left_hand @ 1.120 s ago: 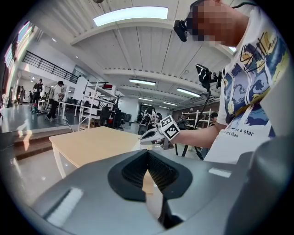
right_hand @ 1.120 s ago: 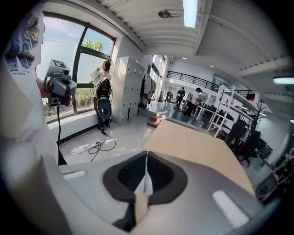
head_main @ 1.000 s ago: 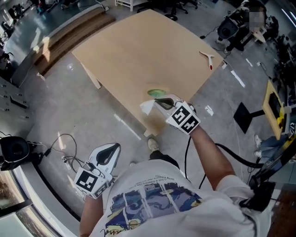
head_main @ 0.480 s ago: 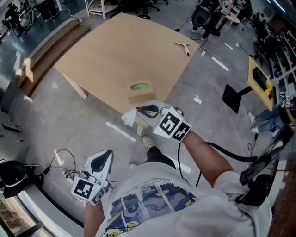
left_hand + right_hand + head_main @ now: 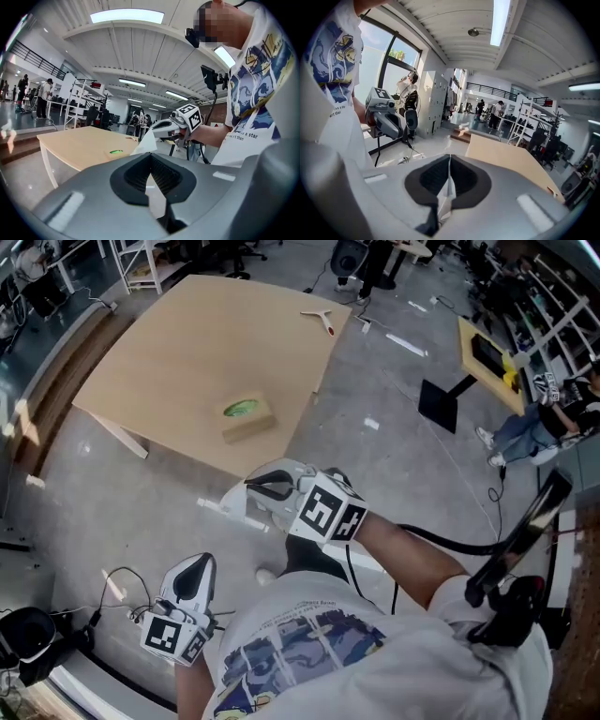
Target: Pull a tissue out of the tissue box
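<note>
The cardboard tissue box [image 5: 247, 418], with a green opening on top, sits near the front edge of the wooden table [image 5: 187, 343]. My right gripper [image 5: 258, 487] hangs over the floor in front of the table, shut on a white tissue [image 5: 242, 506] that is clear of the box. In the right gripper view the tissue [image 5: 449, 191] shows pinched between the closed jaws. My left gripper [image 5: 195, 568] is low at my left side, shut and empty. The left gripper view shows the right gripper [image 5: 161, 129], the tissue [image 5: 146, 143] and the box [image 5: 112, 152].
A small red-tipped tool [image 5: 319, 318] lies at the table's far corner. Cables [image 5: 117, 585] trail on the floor at the left. A black stand [image 5: 439, 401] and a yellow-framed board [image 5: 487, 351] stand to the right, near a seated person [image 5: 553, 418].
The right gripper drew back from the table edge toward my body and rose, carrying the tissue away from the box. The left gripper shifted a little, still shut.
</note>
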Demonstrator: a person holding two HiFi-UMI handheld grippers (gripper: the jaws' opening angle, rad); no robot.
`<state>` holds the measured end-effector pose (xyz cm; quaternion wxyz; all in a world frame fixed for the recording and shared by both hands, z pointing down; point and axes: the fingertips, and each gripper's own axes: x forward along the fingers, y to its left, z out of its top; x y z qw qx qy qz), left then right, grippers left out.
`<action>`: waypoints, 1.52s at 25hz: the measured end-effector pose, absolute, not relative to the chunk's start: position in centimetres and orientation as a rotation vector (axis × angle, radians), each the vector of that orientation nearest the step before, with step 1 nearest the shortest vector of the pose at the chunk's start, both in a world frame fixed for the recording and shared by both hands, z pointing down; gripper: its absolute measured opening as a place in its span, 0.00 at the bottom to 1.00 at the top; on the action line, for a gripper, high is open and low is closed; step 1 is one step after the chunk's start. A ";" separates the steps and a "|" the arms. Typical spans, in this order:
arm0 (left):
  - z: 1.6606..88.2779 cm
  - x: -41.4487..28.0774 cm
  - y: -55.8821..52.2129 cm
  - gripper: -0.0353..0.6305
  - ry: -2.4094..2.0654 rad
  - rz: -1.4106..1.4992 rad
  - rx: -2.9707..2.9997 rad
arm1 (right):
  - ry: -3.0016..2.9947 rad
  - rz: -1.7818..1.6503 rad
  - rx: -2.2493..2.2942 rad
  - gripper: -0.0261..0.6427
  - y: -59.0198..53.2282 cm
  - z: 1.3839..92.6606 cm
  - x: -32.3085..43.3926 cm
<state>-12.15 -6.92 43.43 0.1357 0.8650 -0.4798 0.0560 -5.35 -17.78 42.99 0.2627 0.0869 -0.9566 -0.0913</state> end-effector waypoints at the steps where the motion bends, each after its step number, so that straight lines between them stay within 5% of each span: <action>1: 43.5 -12.2 -6.7 0.06 -1.386 0.162 2.506 | -2.588 -0.247 0.235 0.04 -17.3 42.9 -5.3; 38: 43.2 -13.2 -9.0 0.06 -1.407 0.162 2.500 | -2.631 -0.332 0.181 0.04 -15.5 38.6 -4.8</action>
